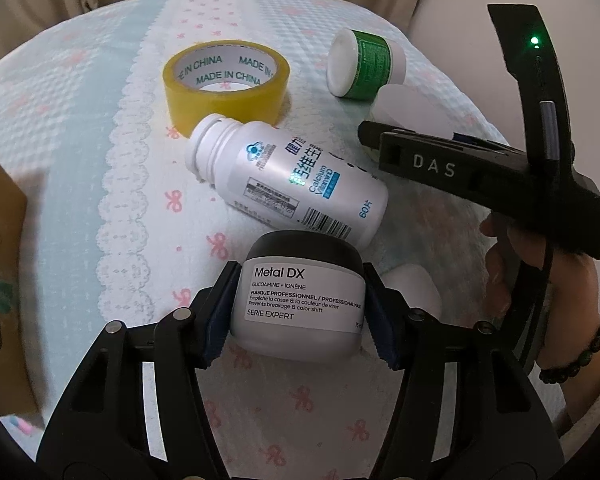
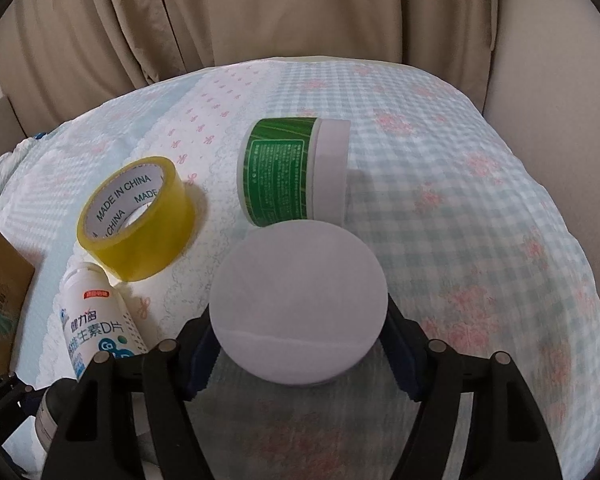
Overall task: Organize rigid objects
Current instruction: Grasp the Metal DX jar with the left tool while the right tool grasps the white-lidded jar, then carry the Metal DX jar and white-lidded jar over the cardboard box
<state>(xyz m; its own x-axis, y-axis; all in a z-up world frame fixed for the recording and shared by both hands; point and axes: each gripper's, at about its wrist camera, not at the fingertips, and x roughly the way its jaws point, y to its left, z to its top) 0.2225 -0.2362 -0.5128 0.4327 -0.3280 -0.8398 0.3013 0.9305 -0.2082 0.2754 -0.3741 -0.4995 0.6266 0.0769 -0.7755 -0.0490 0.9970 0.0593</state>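
Both wrist views look steeply down along their fingers, close over the bed (image 1: 100, 128). Both share the tape roll (image 1: 226, 84) (image 2: 140, 226), the green jar (image 1: 364, 64) (image 2: 292, 172) and the white bottle (image 1: 288, 184) (image 2: 96, 320).

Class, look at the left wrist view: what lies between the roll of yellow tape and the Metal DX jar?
The white pill bottle lies on its side between the tape and the jar, seen in the left wrist view.
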